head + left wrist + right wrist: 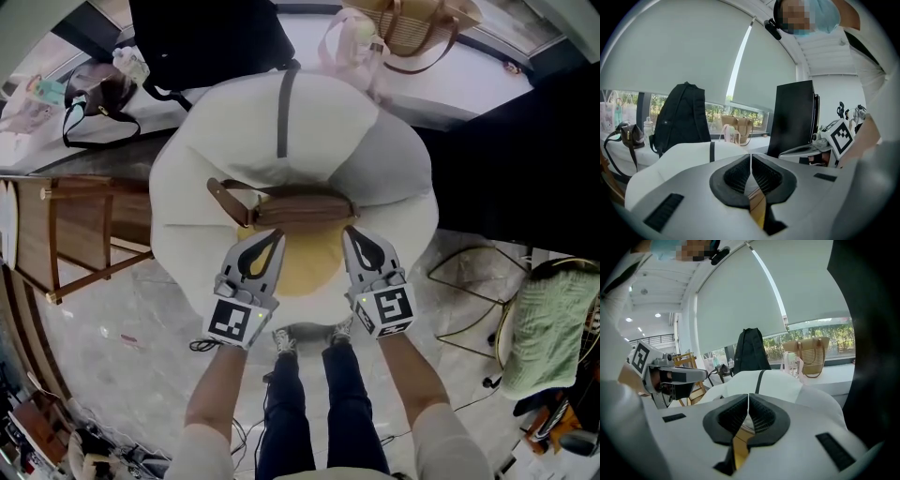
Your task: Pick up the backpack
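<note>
L gripper [274, 234] has its jaws pressed together w/ nothing between the pads; its own view shows only a thin seam btwn the ribbed black pads. R gripper [350, 232] is the same: jaws closed, empty. Both are held side by side, near each other but apart, tips pointing away from the person and slightly down, marker cubes toward the wrists. Just beyond and below the tips lies a brown bag [302, 208] w/ a strap, stretched across a big white beanbag [384, 159]; a yellow patch [307, 270] shows on the beanbag btwn the two grippers. Can't tell if either tip touches the brown bag. Person's legs [309, 384] stand at the beanbag's near edge. The backpack [211, 37], black, stands upright on the white ledge [469, 84] by the window, behind the beanbag and well apart from both grippers; nothing grips it. On the same ledge: a straw tote [417, 26] and a pink bag [349, 42] to its right, a dark handbag [98, 92] to its left. A wooden frame [80, 234] sits left of the beanbag, a black panel [530, 150] to the right, a green cloth [548, 328] further right on the floor side.
</note>
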`<state>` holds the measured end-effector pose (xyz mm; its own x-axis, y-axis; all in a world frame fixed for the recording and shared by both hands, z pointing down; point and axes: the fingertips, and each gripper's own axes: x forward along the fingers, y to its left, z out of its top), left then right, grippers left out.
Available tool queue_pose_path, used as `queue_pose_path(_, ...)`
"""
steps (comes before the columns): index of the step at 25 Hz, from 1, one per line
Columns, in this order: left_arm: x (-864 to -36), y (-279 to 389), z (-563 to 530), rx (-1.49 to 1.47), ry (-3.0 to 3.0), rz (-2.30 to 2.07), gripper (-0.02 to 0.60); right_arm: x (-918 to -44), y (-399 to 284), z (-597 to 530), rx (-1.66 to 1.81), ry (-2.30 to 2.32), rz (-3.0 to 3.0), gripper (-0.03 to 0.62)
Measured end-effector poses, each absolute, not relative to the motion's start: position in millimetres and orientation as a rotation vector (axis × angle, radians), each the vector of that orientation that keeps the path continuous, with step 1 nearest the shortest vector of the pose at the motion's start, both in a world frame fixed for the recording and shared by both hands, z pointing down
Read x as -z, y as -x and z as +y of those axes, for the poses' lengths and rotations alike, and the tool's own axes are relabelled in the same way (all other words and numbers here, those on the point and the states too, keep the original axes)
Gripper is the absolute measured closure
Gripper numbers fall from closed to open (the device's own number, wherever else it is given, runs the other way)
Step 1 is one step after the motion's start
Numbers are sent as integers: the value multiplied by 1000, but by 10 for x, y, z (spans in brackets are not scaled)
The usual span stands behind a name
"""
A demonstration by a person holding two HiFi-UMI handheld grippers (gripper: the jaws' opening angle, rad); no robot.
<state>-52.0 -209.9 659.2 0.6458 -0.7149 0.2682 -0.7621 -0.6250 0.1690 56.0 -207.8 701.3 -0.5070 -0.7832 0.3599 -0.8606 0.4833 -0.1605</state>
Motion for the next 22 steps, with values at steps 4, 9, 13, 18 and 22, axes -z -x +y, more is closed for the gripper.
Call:
queue_pose_path(4,-6736,485,-2088,-279,-2591,-1179,546,-7156,-576,-2092,-473,-1394,-2476,565)
queue_pose_path(9,-6992,529,-2087,-331,-2566,-1171,546,-7340,-566,-2069,-476,-1374,-2460,565)
queue_pose_path(13,-7176,537,-2105,-373,-2553,-1172,546,-7483,-581,-2051,-476,-1358,-2443,565)
queue_pose_path(18,-7423,558,-2102,-440,-2516,-1165,546,-7659,-611,-2082,-480,-1351,-2413,565)
queue_pose_path(22,-7601,599,-2096,-461,-2464,-1169,546,-7779,-626,-2093,-488,-1333,-2391,563)
